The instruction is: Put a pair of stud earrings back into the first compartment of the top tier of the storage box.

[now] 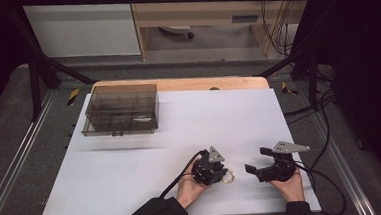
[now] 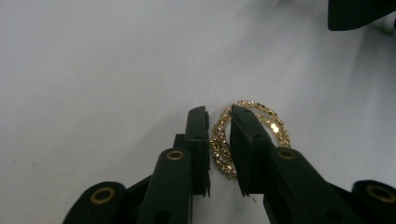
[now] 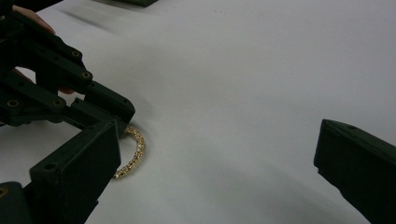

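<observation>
A white rectangular table top (image 1: 146, 155) fills the high view, laid over a wooden board whose edge shows at the far side. At about ten o'clock on the table sits a smoky transparent plastic organiser box (image 1: 120, 110) with a lid and small inner compartments; whether anything lies in those compartments cannot be told through the dark plastic.

Near the six o'clock edge a person's two hands come in, each holding a black two-jaw gripper. The left gripper (image 1: 221, 172) is tipped down onto the table, its jaws drawn close together around one side of a gold-coloured beaded chain bracelet (image 2: 275, 125). In the left gripper view the beaded strand runs up through the narrow gap between the two jaws (the pads appear to be just touching it, though a firm pinch cannot be confirmed), while the rest of the loop lies flat on the white surface at the two o'clock side of the jaws.

The right gripper (image 1: 256, 160) is just beside it at the three o'clock side, apart from the bracelet, with its jaws spread wide. In the right gripper view the bracelet (image 3: 133, 154) curves out from behind the left gripper's jaw tips.
</observation>
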The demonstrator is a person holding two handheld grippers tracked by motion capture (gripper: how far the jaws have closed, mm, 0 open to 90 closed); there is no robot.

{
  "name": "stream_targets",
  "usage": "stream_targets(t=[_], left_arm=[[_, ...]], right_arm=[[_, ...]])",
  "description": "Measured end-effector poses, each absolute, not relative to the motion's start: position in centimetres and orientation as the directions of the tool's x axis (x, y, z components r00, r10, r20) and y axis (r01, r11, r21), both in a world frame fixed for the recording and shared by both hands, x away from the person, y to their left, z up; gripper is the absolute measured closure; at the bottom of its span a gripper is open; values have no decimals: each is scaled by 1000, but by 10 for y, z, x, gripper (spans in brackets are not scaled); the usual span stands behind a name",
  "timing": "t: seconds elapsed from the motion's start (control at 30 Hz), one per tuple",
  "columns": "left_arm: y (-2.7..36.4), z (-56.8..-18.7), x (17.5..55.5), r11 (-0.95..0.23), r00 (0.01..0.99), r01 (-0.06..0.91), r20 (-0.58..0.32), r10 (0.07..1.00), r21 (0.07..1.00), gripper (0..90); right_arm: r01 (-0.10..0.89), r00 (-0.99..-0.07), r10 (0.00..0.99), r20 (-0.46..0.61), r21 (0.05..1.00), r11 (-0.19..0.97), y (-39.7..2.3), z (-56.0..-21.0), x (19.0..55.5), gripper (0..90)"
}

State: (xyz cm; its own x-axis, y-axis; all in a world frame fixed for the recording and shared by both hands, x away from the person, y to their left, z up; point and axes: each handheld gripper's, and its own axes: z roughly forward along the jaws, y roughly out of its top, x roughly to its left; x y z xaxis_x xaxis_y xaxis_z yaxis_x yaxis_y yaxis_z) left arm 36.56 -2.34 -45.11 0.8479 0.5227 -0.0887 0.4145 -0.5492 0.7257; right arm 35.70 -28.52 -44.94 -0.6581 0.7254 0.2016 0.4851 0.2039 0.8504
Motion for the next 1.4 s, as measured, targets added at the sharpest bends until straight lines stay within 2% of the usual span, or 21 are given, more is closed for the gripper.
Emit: stream_targets(t=[0.4,0.97,1.4], left_arm=[[-25,-451,365,-552,840,417,-74,538,722,845],[-6,-435,365,-487,825,446,-135,548,751,859],[20,-414,363,-473,819,439,-123,561,764,861]], right_arm=[[486,-659,725,200,849,208,-285,-450,357,10],[486,-659,725,201,849,207,-285,-450,357,10],[490,-656,727,202,847,207,-285,-450,357,11]])
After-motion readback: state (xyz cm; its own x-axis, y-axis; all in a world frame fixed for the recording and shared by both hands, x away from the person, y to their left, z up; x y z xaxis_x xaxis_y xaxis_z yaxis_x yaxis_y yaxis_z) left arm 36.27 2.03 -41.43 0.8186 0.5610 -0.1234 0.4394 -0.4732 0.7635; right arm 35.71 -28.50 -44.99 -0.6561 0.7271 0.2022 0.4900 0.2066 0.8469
